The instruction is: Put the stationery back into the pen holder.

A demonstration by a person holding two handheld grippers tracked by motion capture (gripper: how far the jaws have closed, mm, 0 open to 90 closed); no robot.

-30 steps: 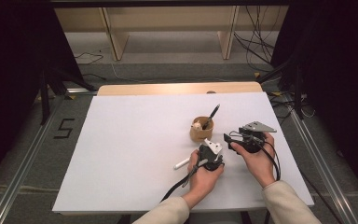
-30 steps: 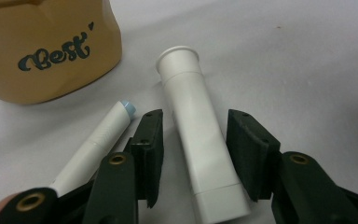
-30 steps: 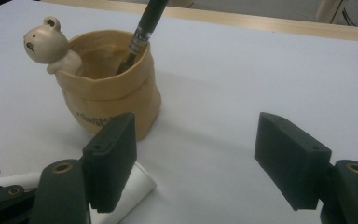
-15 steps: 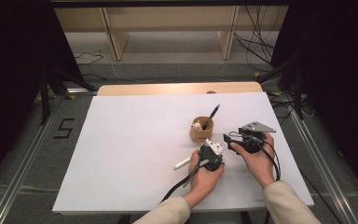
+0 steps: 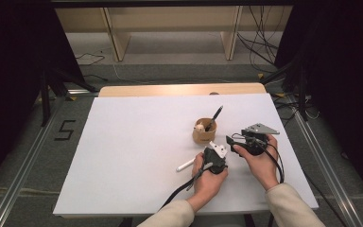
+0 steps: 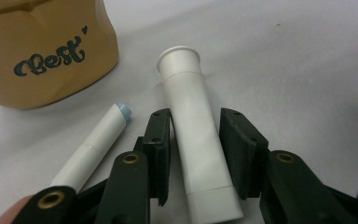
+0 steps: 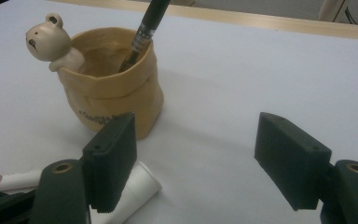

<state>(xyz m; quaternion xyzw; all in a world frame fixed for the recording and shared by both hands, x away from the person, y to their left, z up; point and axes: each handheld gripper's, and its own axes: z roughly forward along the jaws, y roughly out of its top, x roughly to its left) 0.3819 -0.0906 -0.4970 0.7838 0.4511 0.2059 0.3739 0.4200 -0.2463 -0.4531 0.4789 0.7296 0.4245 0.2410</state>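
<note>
Nothing has shifted in the high view over the last second. The left hand-held gripper (image 6: 195, 154) straddles the white tube (image 6: 196, 135) lying on the worktop (image 5: 132, 142), lower centre, jaws narrow but not clamped. The right hand-held gripper (image 7: 196, 158) stays wide beside the cup (image 7: 112, 88); the grasp seems imminent.

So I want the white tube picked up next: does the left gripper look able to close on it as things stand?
Probably yes: the left gripper has its open jaws on either side of the white tube, nothing between them; the white pen lies beside it, outside them.
</note>
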